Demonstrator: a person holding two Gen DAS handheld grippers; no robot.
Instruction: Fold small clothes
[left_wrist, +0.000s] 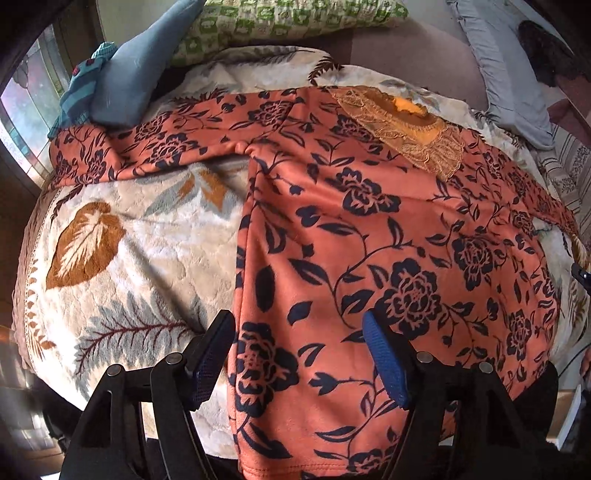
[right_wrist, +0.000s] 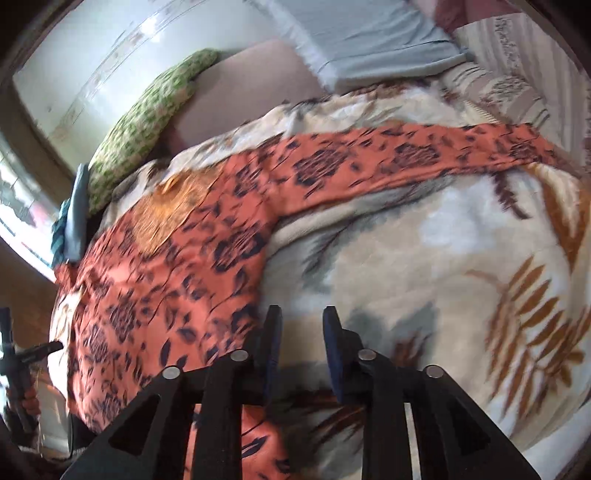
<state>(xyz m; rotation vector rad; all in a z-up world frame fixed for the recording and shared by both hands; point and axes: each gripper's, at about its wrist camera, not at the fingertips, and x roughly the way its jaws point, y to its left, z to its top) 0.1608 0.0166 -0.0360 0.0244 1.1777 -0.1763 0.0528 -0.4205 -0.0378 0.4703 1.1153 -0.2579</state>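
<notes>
An orange long-sleeved top with a dark floral print lies spread flat on a cream leaf-patterned blanket, its lace neckline at the far side and both sleeves stretched out. My left gripper is open and empty above the top's left side near the hem. In the blurred right wrist view the top lies to the left with one sleeve running right. My right gripper is open and empty, just right of the top's edge over the blanket.
A folded blue cloth and a teal patterned cloth lie at the far left. A green checked pillow and a grey pillow sit behind the blanket. A window is at the far left.
</notes>
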